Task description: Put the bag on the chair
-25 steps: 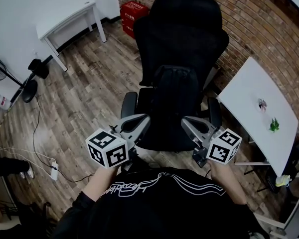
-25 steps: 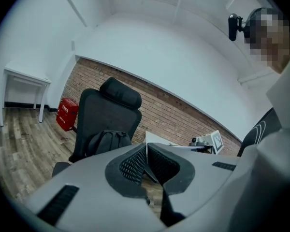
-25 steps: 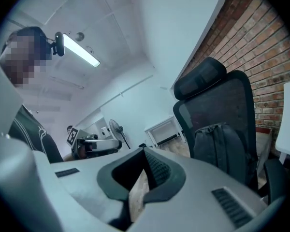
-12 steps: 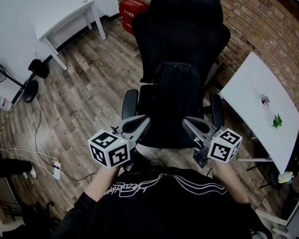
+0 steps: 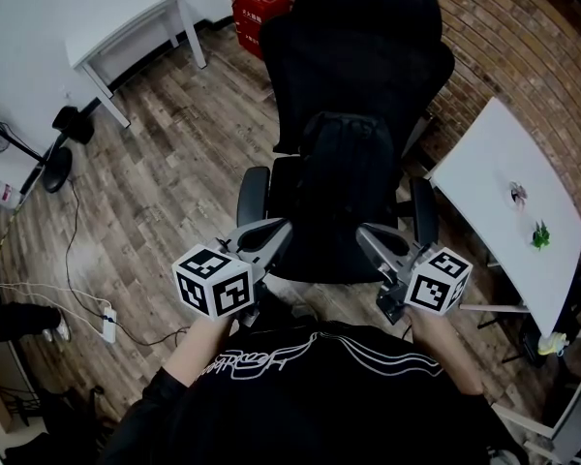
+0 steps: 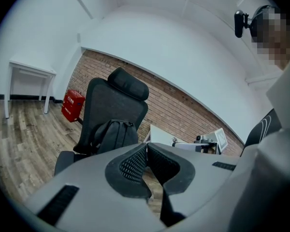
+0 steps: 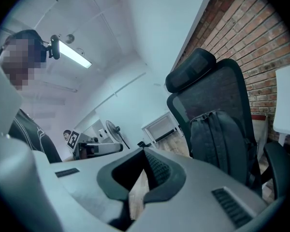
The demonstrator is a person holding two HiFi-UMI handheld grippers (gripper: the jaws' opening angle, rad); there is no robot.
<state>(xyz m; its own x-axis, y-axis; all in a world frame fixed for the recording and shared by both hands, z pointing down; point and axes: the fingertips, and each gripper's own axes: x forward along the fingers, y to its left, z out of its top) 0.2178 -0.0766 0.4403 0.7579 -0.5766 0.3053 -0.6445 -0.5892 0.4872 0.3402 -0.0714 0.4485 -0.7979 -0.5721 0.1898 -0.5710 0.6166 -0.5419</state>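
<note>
As it is facing the person, the black chair (image 5: 363, 56) is standing just ahead of the left gripper (image 5: 279, 231) and the right gripper (image 5: 361, 233). The black bag (image 5: 341, 197) is sitting upright on its seat, leaning on the backrest, ahead of and between the two grippers, touching neither. Each gripper is pressing its jaws fully together, gripping nothing.

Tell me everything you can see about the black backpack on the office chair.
The backpack is black and looks like soft fabric, with a rounded top. It stands upright on the seat of the black office chair, resting against the backrest, between the two armrests. Nothing but the chair appears to touch it.
</note>
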